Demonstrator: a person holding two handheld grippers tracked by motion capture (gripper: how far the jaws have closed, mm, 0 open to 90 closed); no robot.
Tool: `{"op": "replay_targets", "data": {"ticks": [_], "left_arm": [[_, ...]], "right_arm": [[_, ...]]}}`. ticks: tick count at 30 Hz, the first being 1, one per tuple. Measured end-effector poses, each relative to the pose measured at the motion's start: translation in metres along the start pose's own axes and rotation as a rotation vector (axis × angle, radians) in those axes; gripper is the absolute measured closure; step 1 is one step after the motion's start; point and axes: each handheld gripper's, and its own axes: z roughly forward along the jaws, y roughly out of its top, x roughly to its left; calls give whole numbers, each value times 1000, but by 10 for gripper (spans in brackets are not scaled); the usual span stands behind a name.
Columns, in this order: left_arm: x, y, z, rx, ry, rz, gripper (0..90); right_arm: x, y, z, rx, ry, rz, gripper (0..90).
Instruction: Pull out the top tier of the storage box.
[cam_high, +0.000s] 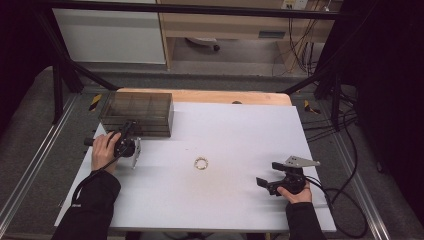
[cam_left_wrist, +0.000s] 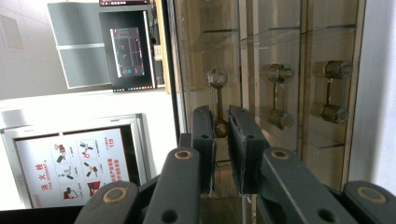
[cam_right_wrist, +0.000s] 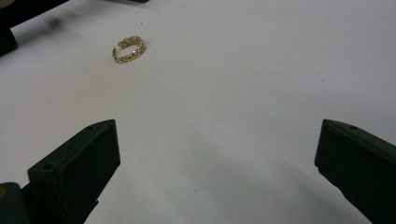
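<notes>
The left gripper (cam_left_wrist: 221, 135) has its jaws closed on the lower knob of a drawer handle (cam_left_wrist: 218, 100), a slim metal bar with a knob at each end, on the front of a smoky clear drawer box (cam_high: 137, 112) that stands at the far left of the table. In the left gripper view two more handles of the same kind sit beside the gripped one, each on its own drawer front, and none of the drawers looks pulled out, so the opening seems to be at its very start: the handle is caught, the pull is not yet made. Nearer the middle of the white table top (cam_high: 240, 130) lies a small gold bracelet (cam_high: 201, 163), well apart from both the box and the grippers. The right gripper (cam_high: 265, 181) rests low over the table near the right edge, its jaws spread wide and holding nothing, pointed toward the bracelet. Judging by this, what is left is to draw the drawer open, pick up the bracelet and put it inside.
</notes>
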Motion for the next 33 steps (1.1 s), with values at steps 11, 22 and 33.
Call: {"op": "replay_targets", "data": {"ticks": [11, 22, 33], "left_arm": [[-6, -2, -11, -22, 19, -13, 812], [-6, -2, -19, -30, 8, -33, 807], [3, -5, -15, -56, -34, -55, 531]], "right_arm": [[0, 0, 0, -2, -1, 4, 5], [0, 0, 1, 3, -1, 4, 5], [1, 0, 1, 2, 0, 5, 6]]}}
